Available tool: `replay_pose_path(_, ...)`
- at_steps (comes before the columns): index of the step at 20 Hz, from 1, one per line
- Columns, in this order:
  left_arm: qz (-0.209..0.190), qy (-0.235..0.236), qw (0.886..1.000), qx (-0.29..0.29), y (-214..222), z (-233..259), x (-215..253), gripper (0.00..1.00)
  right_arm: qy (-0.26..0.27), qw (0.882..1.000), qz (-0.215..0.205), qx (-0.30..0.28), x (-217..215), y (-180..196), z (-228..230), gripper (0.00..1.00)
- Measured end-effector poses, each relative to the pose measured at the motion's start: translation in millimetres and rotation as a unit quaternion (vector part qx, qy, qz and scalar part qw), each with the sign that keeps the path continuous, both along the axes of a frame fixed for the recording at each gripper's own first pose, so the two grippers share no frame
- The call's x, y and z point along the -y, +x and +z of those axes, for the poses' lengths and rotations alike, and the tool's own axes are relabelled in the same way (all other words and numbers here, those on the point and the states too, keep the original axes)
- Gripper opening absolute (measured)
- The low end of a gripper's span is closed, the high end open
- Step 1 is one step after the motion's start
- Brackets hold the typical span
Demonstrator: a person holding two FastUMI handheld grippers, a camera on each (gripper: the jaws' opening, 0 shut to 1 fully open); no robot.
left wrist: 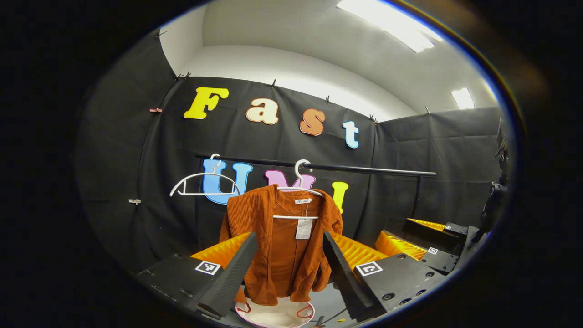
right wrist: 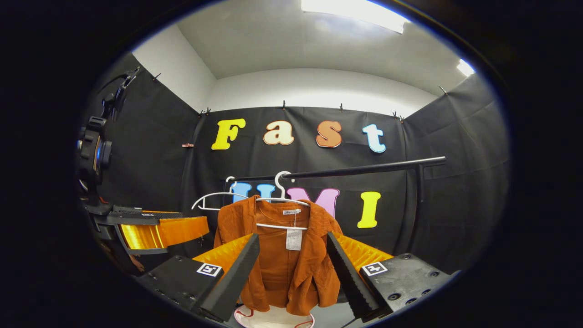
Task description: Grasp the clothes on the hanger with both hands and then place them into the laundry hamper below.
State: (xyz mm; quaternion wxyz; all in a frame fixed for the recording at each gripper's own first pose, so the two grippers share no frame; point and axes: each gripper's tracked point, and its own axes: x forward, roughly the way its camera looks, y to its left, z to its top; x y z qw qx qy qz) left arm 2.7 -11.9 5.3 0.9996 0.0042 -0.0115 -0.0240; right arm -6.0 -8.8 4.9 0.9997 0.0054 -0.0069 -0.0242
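Jacket point(left wrist: 282, 241) ahead btwn open gripper point(left wrist: 290, 269) fingers

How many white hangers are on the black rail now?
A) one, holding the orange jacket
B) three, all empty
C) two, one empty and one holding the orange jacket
C: an empty hanger hangs on the rail beside the hanger carrying the orange jacket.

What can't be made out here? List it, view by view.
- Laundry hamper: in the left gripper view the picture's bottom edge and the orange jacket cover all but a pale rim; the same holds in the right gripper view.
- Tag on the jacket: print too small to read.
- Jacket's back: turned away in both views.
- Right gripper in the left gripper view: cut by the picture's edge.
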Motion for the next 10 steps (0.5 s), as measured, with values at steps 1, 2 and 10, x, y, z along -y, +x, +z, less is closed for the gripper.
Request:
replay_pose_path(1,-0.004,-0.001,1.000,-0.001,0.5,-1.7,-1.3,0.92,-0.002,1.000,-0.005,0.000,-0.6,-0.2,0.5,0.95)
replay_pose_path(2,-0.007,-0.002,1.000,-0.002,0.5,-2.9,-3.3,0.91,-0.004,1.000,-0.010,-0.002,-1.3,-0.3,-0.7,0.95)
replay_pose_path(10,-0.024,-0.012,1.000,-0.014,4.7,-10.2,-33.0,0.90,-0.026,0.999,-0.041,-0.019,-23.8,-3.1,-8.5,0.95)
